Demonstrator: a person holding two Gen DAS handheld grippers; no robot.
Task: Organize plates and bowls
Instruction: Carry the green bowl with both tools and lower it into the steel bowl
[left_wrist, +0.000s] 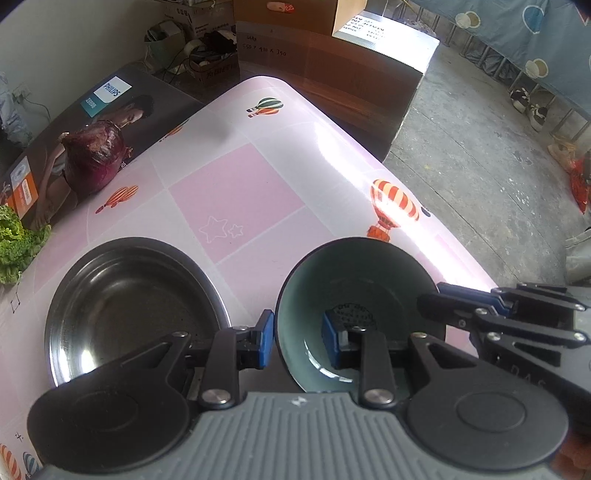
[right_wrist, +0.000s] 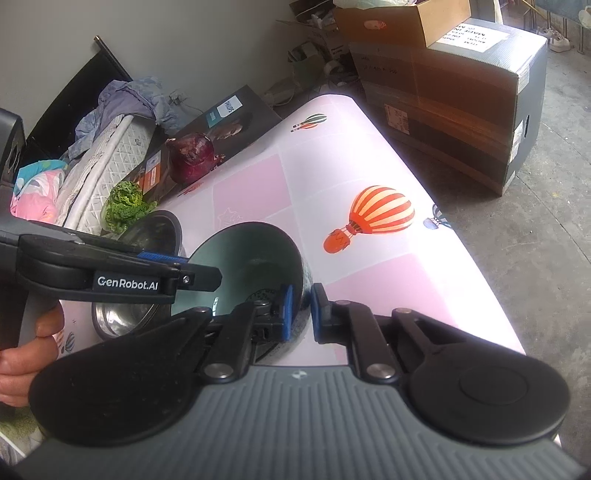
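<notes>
Teal-glazed inside and dark outside, the round ceramic bowl (left_wrist: 354, 306) sits on the pink balloon-print surface (left_wrist: 236, 192), just right of the shallow round steel dish (left_wrist: 129, 306). The left gripper (left_wrist: 297, 343) pinches its near-left rim, the right gripper (right_wrist: 299, 314) its right rim, each straddling the wall.

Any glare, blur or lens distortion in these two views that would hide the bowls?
Left wrist view: a blown-out glare streak runs down the tablecloth beside the green bowl; the steel bowl is dim with small highlights; both sharp. Right wrist view: glare whitens the tablecloth's right edge; the left hand-held gripper covers much of the steel bowl. Fisheye bending curves the table edges in both.
</notes>
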